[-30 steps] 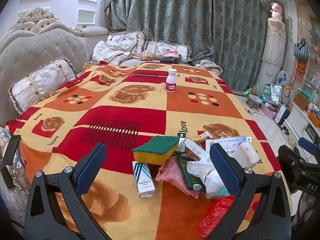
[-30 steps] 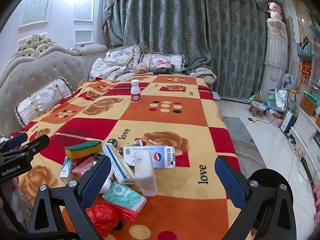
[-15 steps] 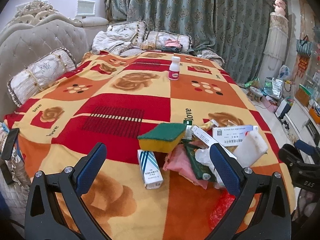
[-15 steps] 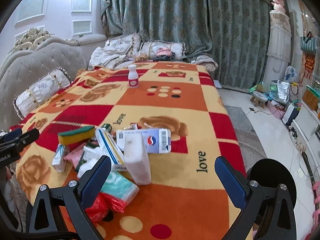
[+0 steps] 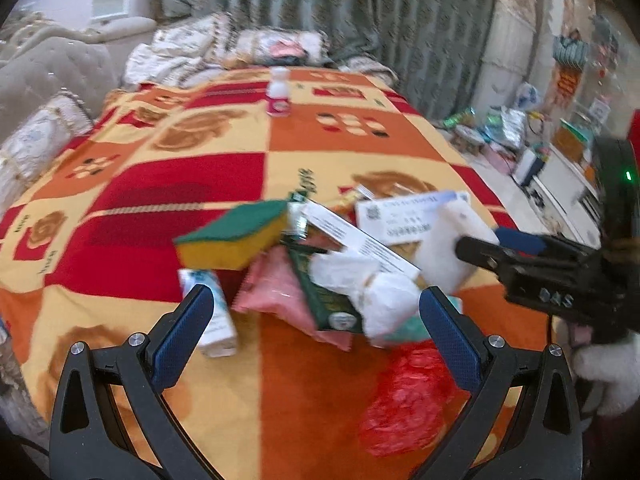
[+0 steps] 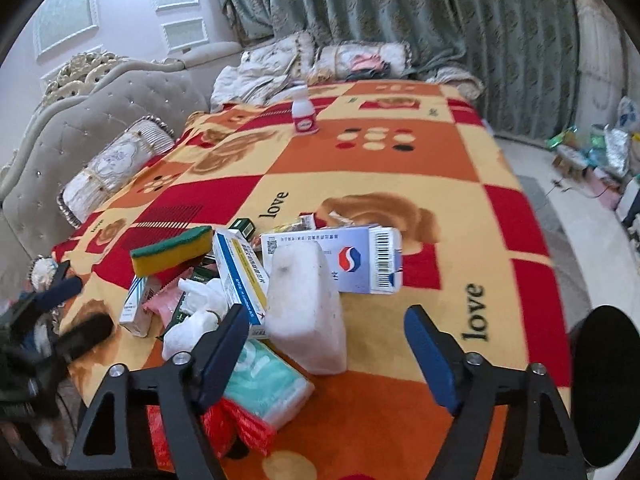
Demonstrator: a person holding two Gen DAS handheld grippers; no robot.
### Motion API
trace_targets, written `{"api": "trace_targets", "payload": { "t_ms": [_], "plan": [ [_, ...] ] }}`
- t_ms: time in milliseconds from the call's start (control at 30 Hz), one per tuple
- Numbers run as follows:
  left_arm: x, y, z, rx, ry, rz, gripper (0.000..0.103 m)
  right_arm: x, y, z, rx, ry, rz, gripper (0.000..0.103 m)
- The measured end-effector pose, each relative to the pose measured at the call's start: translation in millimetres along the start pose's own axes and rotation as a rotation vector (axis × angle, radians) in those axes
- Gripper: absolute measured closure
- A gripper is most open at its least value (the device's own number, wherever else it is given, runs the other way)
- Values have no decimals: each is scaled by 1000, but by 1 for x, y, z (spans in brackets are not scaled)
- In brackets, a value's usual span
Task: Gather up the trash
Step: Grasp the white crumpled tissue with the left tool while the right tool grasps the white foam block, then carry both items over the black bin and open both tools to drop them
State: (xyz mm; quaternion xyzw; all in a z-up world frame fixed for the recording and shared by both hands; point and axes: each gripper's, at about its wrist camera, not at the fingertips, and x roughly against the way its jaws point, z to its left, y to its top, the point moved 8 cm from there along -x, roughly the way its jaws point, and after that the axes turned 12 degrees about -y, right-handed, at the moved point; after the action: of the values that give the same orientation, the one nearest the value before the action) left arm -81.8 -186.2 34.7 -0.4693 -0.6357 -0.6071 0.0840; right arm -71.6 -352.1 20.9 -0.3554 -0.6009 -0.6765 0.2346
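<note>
Jaws: right gripper (image 6: 322,344) closing w/ white foam block (image 6: 306,304) between, no contact yet; left gripper (image 5: 312,316) wide apart, both dropped closer to trash pile → first pickup imminent.

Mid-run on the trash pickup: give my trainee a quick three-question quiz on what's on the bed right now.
1. True or false: the white bottle stands inside the trash pile.
2. What lies closest in front of the right gripper: A) white foam block, B) sponge, C) pillow?
3. Fill in: the sponge has a ___ top and a yellow body.

Key: 1 false, it stands apart, farther up the blanket. 2 A; the closing fingers do not yet press it. 3 green.
</note>
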Motion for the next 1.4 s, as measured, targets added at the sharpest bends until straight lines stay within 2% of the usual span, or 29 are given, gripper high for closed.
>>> {"api": "trace_targets", "payload": {
  "t_ms": [67, 100, 133, 167, 233, 300, 333, 367, 467, 700, 800, 933, 1100, 1400],
  "plan": [
    [-11, -1, -6, -15, -11, 24, 1, -6, 1, 1, -3, 26, 14, 41],
    [-16, -1, -9, -24, -13, 36, 1, -10, 2, 1, -5, 42, 24, 54],
    [-20, -1, -12, -31, -14, 45, 1, -14, 2, 1, -10, 58, 37, 62],
    [-25, -1, -14, -40, -18, 55, 2, -15, 1, 0, -15, 68, 46, 65],
    [-32, -2, -19, -60, -22, 72, 16, -17, 1, 0, -30, 100, 57, 73],
    [-41, -3, -21, -68, -26, 107, 46, -15, 1, -2, -32, 107, 52, 73],
    [-46, -4, -22, -59, -42, 130, 56, -13, 1, -2, -28, 112, 49, 73],
    [-48, -6, -21, -49, -56, 143, 76, -11, 1, -2, -28, 117, 46, 74],
    [-48, -7, -20, -22, -88, 161, 79, -2, 2, -6, -33, 127, 27, 74],
    [-9, 14, -33, -40, -118, 85, 81, 25, 1, -18, -33, 132, -12, 74],
    [1, 23, -47, -53, -153, 70, 81, 36, 1, -29, -37, 116, -24, 74],
    [2, 32, -76, -80, -204, 68, 81, 50, -1, -51, -64, 86, -42, 74],
    [-11, 34, -129, -115, -277, 93, 81, 66, -5, -97, -124, 11, -65, 74],
    [-51, 26, -246, -181, -417, 176, 81, 88, -29, -210, -255, -173, -75, 74]
  ]
}}
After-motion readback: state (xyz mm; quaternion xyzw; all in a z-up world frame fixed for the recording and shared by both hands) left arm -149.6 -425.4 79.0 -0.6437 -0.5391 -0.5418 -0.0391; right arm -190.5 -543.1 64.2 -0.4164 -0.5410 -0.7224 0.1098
